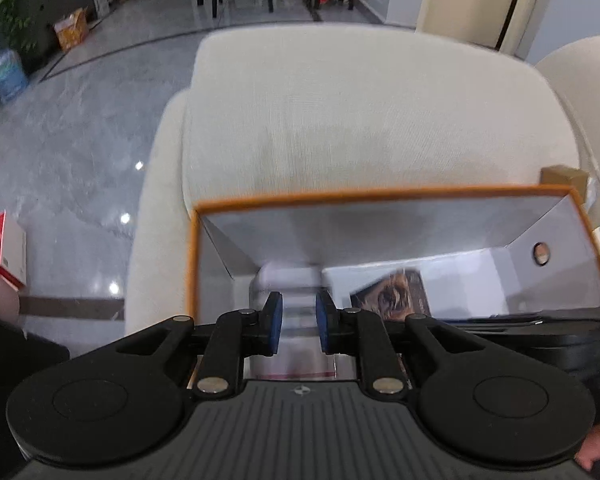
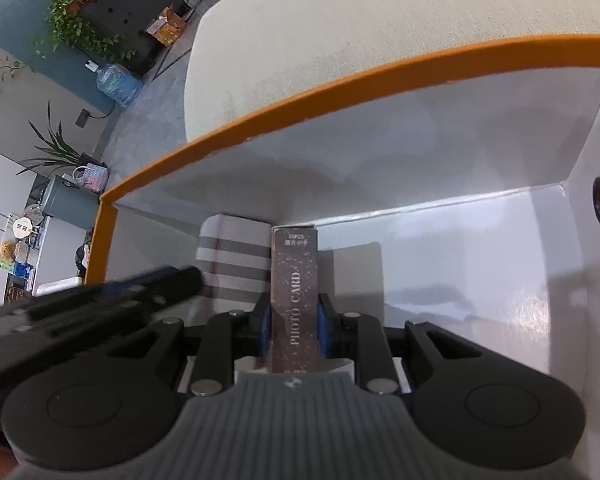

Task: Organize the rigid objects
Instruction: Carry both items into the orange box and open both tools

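A: Right gripper (image 2: 294, 330) is clamped on the photo card box (image 2: 294, 296). Slim dark carton, speckled print, "PHOTO CARD" lettered up its spine. Long axis runs straight out along the fingers, toward the far wall of the orange-rimmed box (image 2: 340, 80).

B: Where in frame?

A: Lower centre of the right wrist view, already inside the bin. Just left of it, touching or nearly so, is the striped white pack (image 2: 234, 256), standing against the far wall.

B: Left gripper?

A: Left gripper (image 1: 298, 320) has its pads narrowly apart around that same striped pack (image 1: 296, 292) at lower centre of its view. Blurred, so I can't tell whether the pads grip it.

B: Nearer arm for the card box?

A: Right, it already holds it. My guess: set it down beside the pack, spine kept parallel.
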A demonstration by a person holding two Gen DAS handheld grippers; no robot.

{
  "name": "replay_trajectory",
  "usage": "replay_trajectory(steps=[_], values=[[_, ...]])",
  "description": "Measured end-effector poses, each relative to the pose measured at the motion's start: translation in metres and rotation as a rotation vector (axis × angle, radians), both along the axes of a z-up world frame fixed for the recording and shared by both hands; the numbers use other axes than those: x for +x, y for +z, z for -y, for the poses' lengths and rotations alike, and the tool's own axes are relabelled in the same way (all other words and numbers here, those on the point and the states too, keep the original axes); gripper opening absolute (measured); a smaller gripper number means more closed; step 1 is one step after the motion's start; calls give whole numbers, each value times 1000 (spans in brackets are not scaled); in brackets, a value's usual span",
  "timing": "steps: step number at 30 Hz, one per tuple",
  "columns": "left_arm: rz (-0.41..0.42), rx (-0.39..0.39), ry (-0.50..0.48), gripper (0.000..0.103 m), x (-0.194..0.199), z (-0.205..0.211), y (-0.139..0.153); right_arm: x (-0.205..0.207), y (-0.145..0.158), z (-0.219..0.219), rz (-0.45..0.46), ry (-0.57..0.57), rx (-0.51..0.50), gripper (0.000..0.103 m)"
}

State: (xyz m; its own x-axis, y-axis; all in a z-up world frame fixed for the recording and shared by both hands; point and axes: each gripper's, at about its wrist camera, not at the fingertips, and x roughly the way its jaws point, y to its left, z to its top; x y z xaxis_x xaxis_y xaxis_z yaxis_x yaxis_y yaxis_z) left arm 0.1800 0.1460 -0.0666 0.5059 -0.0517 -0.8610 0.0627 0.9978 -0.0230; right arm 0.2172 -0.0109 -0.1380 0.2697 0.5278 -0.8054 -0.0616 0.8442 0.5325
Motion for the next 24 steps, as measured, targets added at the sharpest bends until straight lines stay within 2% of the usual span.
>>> replay_trajectory(steps=[4, 6, 9, 12, 14, 16, 22, 24], values=[[92, 4, 11, 28, -16, -14, 32, 4, -2, -2, -35, -11, 9, 22], [112, 13, 39, 32, -20, -21, 41, 7, -4, -5, -44, -18, 16, 22], [63, 36, 83, 32, -18, -32, 40, 11, -3, -13, -45, -25, 14, 22], [-9, 12, 83, 32, -17, -36, 26, 14, -6, -23, -49, -27, 22, 22], [-35, 1, 72, 29, -19, -37, 20, 16, -6, -28, -37, -26, 22, 22], [-46, -11, 60, 25, -20, -36, 16, 18, -6, -31, -31, -25, 16, 22], [-53, -25, 44, 24, -23, -38, 18, 25, -6, -24, -30, -26, 30, 22], [-52, -18, 41, 24, -24, -37, 17, 28, -11, -21, -66, -11, 9, 27]])
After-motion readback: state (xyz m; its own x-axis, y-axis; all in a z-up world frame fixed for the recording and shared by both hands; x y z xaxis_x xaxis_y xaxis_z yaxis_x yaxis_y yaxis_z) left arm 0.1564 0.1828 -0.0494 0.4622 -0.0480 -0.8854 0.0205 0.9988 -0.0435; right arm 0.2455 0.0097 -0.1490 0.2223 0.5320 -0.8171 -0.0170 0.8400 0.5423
